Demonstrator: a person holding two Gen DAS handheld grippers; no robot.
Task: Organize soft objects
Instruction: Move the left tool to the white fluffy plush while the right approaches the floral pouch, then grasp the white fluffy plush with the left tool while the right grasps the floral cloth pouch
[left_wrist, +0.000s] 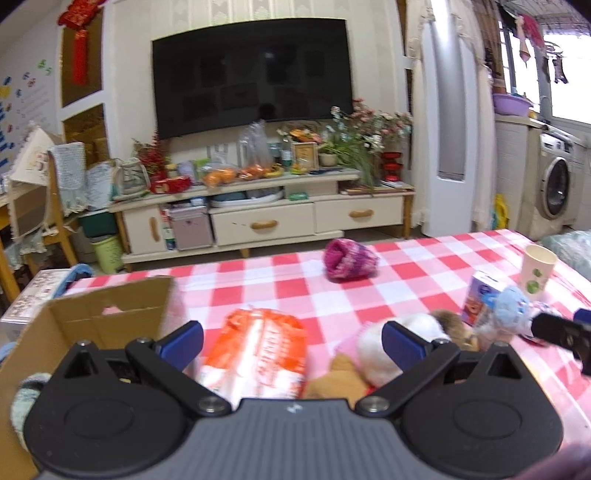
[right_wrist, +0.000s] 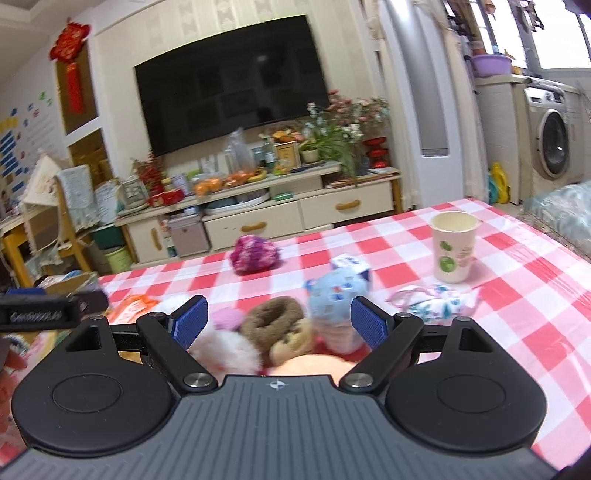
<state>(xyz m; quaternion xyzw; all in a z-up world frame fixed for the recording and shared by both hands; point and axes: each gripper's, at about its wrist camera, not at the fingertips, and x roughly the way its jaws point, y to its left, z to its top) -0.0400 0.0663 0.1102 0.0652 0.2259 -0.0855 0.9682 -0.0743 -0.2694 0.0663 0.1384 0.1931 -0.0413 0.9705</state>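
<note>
Currently my left gripper and right gripper are both spread and empty; closing on the crowded plush pile risks pinching two toys together.

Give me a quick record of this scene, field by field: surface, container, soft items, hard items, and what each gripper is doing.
surface: table with red and white checked cloth
container: open cardboard box, at the table's left end
soft items: pile of plush toys near the grippers; pink and purple knitted item lying apart, farther back
packet: orange and white plastic pack
hard items: paper cup upright; small carton
left gripper: open, holding nothing, above the pack
right gripper: open, holding nothing, over the plush pile
</note>
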